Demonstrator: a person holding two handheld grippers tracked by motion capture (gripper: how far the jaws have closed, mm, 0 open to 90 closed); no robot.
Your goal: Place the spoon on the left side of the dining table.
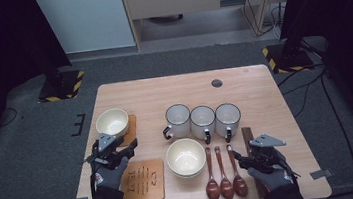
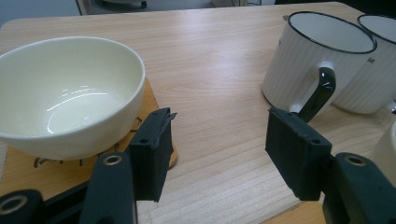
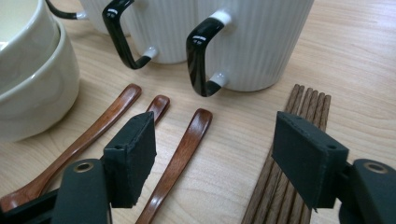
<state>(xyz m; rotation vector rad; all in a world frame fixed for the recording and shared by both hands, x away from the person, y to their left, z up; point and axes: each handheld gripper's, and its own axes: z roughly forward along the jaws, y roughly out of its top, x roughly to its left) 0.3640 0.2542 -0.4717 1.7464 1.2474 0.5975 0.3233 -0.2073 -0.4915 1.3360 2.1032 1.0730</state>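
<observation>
Hovering low at the near right of the table (image 1: pixel 262 77), the right gripper (image 3: pixel 217 156) has its jaws apart with nothing pinched; between them lies the rightmost spoon (image 3: pixel 180 158), its handle running up toward a mug's black handle (image 3: pixel 201 60). Likely target is that spoon, or the chopsticks (image 3: pixel 280 186) lying just beside the right jaw. Risk one: the two lie close, so a pinch could catch the chopstick bundle along with the spoon, or push the spoon into its neighbours (image 3: pixel 93 128). Risk two: the spoon handle is thin, flat and glossy, so the pads may slide off or flip it rather than lift it. Risk three: moving forward may bump the mug, which stands touching the next one. On the other side, the left gripper (image 2: pixel 217 154) is also open and empty, its left pad just beside the bowl (image 2: pixel 65 93) on a coaster (image 2: pixel 159 100), near the coaster's edge. A closing or sideways move there could shove the bowl off the coaster. Stacked bowls (image 3: pixel 32 79) stand left of the spoons and could be nudged too.
</observation>
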